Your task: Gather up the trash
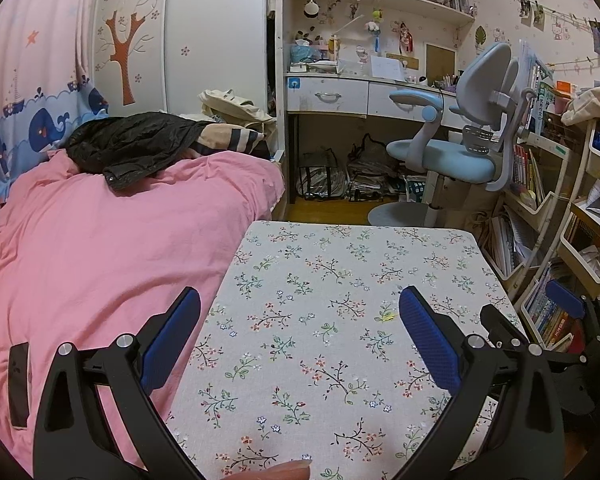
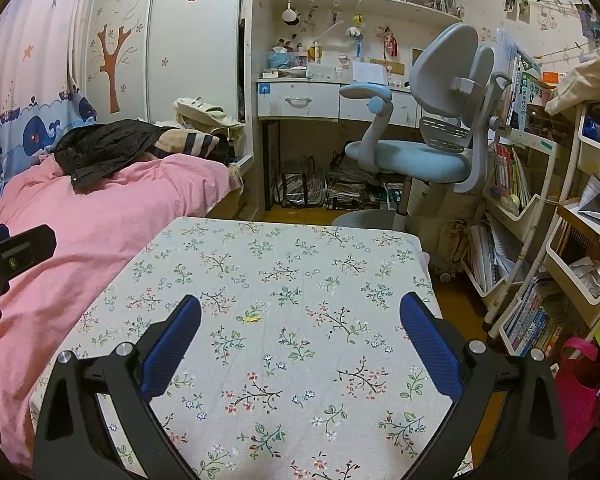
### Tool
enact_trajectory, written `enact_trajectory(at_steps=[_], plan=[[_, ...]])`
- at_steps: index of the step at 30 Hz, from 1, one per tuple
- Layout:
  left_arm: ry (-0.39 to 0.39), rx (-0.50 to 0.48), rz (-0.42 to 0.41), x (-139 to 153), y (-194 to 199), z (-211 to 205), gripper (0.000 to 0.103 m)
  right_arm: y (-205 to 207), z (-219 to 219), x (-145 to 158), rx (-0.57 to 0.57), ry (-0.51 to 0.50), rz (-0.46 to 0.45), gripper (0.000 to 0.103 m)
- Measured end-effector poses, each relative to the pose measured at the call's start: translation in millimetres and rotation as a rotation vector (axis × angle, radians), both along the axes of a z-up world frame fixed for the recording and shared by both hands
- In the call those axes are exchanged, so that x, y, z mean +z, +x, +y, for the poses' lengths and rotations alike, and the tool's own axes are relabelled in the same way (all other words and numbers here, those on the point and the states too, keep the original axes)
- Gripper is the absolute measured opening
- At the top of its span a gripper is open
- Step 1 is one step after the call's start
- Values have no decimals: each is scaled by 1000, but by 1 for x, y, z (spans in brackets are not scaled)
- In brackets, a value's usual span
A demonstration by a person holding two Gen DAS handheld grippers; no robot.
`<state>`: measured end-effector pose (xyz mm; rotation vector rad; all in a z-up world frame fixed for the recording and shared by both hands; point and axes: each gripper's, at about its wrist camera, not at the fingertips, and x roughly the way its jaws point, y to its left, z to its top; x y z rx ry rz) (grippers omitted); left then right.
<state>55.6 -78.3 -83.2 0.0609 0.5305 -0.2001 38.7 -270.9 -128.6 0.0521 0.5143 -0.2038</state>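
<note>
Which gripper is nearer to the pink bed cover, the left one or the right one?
Left. The left gripper hangs at the table edge beside the pink bed cover, one finger over it. The right gripper is over the table, farther away.

floral-cloth table [image 2: 284, 280], small yellow scrap [image 2: 252, 319] on it nr centre

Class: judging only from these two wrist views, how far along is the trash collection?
Done: nothing shows as collected. In hand: nothing; the left gripper and right gripper both hang open and empty over the floral tablecloth. Left: everything; the only loose bit visible is a small yellow scrap on the cloth.
</note>
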Motion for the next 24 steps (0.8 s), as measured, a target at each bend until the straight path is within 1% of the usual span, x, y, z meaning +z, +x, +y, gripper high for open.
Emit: enact_trajectory(at_steps=[24], plan=[[4,3,-4,1,0,1,96,0,0,0,-1,-1,3,96]])
